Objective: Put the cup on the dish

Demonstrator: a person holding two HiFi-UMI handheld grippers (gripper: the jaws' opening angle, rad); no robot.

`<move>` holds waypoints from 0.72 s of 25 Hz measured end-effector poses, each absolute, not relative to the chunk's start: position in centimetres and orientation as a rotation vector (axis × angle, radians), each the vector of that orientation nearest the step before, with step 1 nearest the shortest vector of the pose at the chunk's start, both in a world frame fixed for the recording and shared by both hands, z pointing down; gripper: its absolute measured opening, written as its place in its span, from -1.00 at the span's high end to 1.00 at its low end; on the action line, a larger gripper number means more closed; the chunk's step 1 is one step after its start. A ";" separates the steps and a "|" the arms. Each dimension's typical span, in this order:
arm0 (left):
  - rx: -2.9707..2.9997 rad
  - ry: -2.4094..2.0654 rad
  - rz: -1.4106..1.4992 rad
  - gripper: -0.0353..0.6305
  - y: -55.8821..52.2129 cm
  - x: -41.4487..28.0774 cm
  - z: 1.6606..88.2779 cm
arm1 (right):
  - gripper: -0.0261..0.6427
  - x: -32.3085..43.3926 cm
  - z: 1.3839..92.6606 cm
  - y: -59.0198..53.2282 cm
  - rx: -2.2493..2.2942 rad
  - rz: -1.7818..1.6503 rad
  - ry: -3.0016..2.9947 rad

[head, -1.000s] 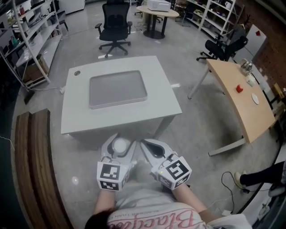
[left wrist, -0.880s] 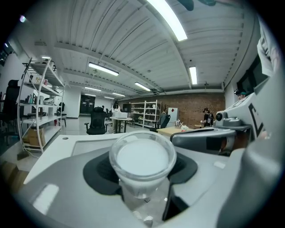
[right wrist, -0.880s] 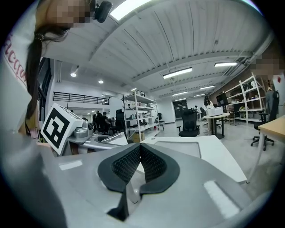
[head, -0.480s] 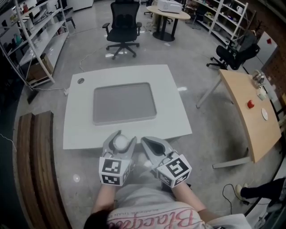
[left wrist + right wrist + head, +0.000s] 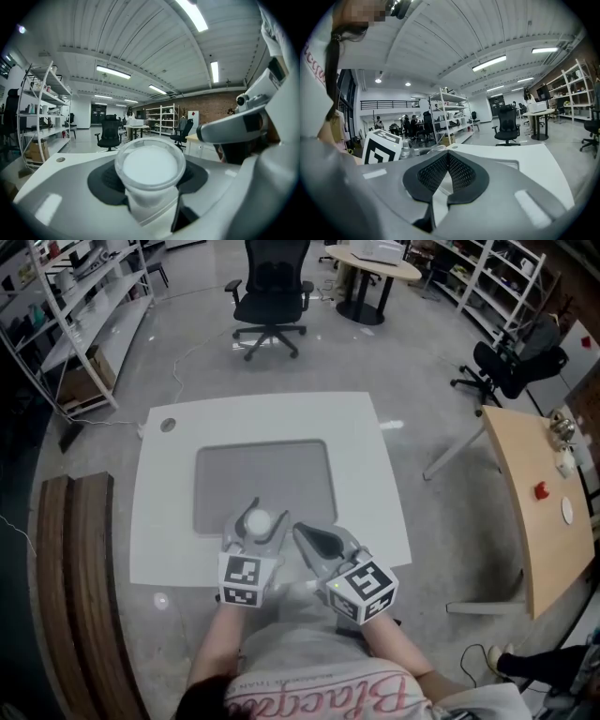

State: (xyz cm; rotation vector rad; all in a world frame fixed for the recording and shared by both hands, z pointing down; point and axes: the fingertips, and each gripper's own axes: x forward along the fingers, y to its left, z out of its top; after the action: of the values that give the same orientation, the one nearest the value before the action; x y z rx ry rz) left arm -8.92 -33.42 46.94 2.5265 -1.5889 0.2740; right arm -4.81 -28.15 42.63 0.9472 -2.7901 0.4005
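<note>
A white cup (image 5: 258,520) with a clear rim sits between the jaws of my left gripper (image 5: 255,529), which is shut on it. In the left gripper view the cup (image 5: 150,164) fills the gap between the dark pads, mouth toward the camera. The cup hangs above the near edge of a grey rectangular tray (image 5: 281,470) set into a white table (image 5: 375,484). My right gripper (image 5: 302,534) is just right of the left one, over the table's front edge. Its pads (image 5: 459,173) meet with nothing between them.
A black office chair (image 5: 272,287) stands beyond the table. A wooden desk (image 5: 539,512) with small items lies to the right, another chair (image 5: 511,362) behind it. A wooden bench (image 5: 75,587) runs along the left, with shelving (image 5: 75,296) at far left.
Both grippers and the cup have come forward from in front of the table to over its near edge. The table now lies closer beneath them. Both grips are unchanged.
</note>
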 end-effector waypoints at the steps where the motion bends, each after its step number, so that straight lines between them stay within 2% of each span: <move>1: 2.521 -1.592 0.281 0.14 -34.3 -9.0 47.6 | 0.92 -4.9 42.7 -28.7 0.936 0.403 -2.789; 9: 2.381 -1.632 0.391 0.14 -39.9 -11.0 54.3 | 0.92 -4.8 44.7 -31.8 0.893 0.456 -2.733; 18: 2.281 -1.603 0.486 0.14 -42.1 -11.4 57.1 | 0.92 -6.3 45.7 -33.4 0.790 0.451 -2.696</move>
State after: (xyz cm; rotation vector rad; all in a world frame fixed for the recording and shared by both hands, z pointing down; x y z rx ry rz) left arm -11.37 -42.12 57.08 2.2813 -1.6026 0.4859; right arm -6.26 -33.39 45.67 0.7896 -2.6956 0.4511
